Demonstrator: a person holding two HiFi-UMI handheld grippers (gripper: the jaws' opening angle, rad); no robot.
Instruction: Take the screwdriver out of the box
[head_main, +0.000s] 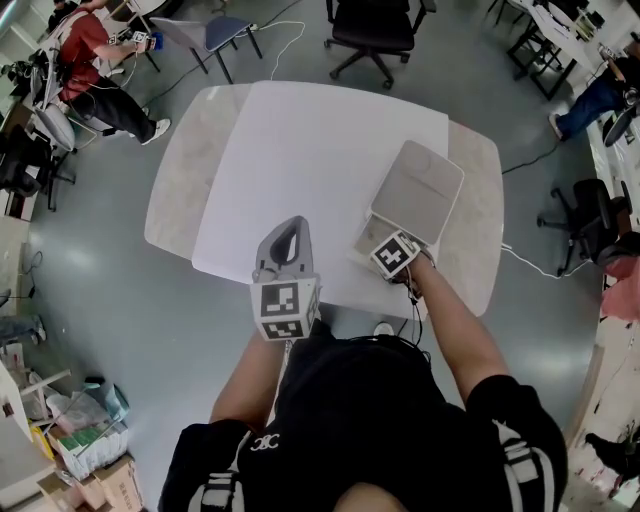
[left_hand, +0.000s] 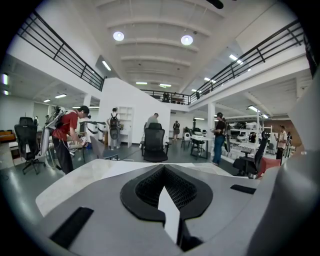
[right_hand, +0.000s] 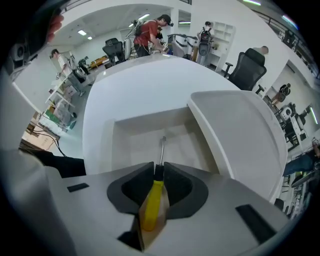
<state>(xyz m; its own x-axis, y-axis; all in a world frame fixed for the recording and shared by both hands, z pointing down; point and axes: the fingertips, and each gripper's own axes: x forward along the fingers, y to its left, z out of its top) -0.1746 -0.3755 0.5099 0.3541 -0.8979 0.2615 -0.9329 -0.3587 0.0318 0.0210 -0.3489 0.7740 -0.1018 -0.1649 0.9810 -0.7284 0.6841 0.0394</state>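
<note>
The white box (right_hand: 150, 132) stands open on the table, its lid (right_hand: 240, 135) tipped back to the right; in the head view the box (head_main: 415, 195) sits at the table's right side. My right gripper (right_hand: 159, 170) is shut on the screwdriver (right_hand: 152, 202), whose yellow handle lies between the jaws while the metal shaft (right_hand: 161, 150) points out over the box's hollow. In the head view the right gripper (head_main: 385, 245) hovers at the box's near edge. My left gripper (head_main: 285, 240) is held over the table's near edge, jaws closed on nothing (left_hand: 167, 200).
A white sheet (head_main: 320, 170) covers the middle of the marble table (head_main: 180, 180). Office chairs (head_main: 375, 30) stand beyond the far edge. A person in red (head_main: 95, 70) sits at the far left. Cables run across the floor.
</note>
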